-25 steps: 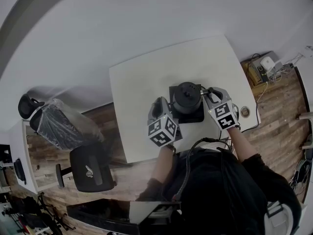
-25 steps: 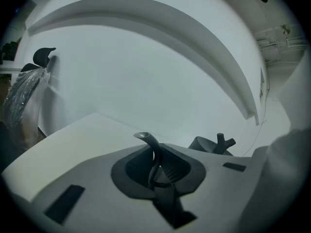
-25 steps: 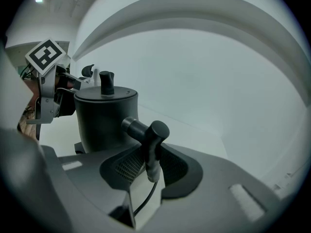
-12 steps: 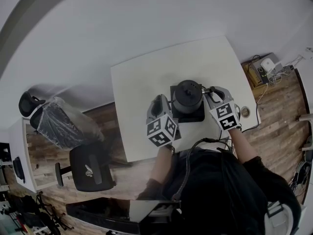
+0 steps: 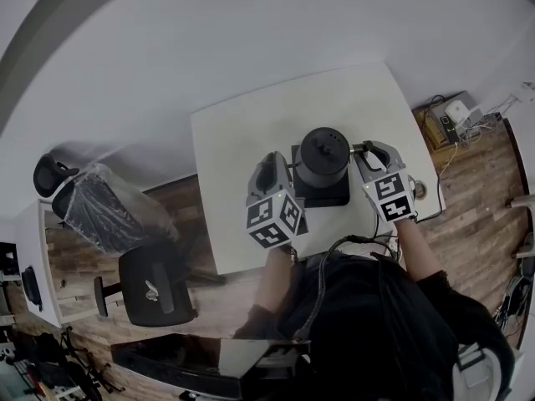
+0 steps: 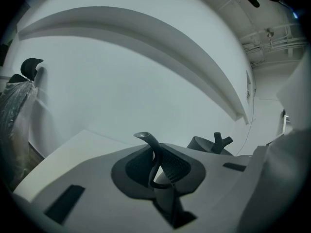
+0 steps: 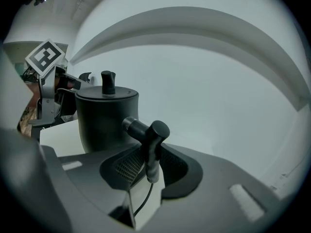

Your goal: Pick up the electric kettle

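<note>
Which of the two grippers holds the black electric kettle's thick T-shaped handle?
The right gripper: its jaws clamp the dark T-shaped handle; the left gripper pinches the thin curved spout.

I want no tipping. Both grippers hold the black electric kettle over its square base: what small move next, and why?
Probably raise both grippers evenly, straight up. The right gripper is shut on the black electric kettle's T-shaped handle, the left gripper on its thin curved spout, with the kettle upright over the black square base; an even rise should clear it level.
</note>
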### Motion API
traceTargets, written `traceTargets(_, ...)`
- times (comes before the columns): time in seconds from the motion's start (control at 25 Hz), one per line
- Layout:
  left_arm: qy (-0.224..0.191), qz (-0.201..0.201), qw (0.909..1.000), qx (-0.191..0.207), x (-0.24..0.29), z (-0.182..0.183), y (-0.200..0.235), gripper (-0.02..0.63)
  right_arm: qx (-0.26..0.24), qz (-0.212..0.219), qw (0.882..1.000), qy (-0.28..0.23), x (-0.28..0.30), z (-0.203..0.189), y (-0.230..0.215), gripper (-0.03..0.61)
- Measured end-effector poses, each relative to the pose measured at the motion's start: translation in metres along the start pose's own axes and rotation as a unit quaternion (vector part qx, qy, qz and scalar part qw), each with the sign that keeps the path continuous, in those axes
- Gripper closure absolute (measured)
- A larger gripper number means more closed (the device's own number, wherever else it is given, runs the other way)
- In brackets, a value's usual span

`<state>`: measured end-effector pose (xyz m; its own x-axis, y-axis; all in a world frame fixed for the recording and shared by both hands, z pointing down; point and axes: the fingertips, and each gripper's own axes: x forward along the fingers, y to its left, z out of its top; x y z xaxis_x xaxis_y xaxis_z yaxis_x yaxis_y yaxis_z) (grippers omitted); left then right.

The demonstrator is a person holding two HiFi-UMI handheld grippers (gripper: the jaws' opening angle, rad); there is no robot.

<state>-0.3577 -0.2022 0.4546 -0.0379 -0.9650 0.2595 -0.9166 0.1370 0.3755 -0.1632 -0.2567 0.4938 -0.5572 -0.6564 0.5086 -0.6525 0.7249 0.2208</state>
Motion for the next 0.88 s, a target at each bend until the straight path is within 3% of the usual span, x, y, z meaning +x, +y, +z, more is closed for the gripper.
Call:
traceTargets(0.28, -0.003, -0.02, 0.9996, -0.02, -0.007, 0.021, -0.01, 0.577, -0.011, -0.012, 1.0, -0.001, -0.018, 0.023, -0.006, 0.48)
traceTargets(0.56, -0.024, -0.033, 0.999, -0.018, -0.017, 0.05, -0.022, 0.577, -0.019, -0.021, 1.0, -0.013, -0.036, 0.05, -0.012, 0.48)
traceTargets(0.88, -0.02, -0.053, 0.9983, -0.009, -0.025, 0.075, -0.036, 0.577, -0.019, -0.035, 0.999, -0.022, -0.053, 0.073, -0.019, 0.48)
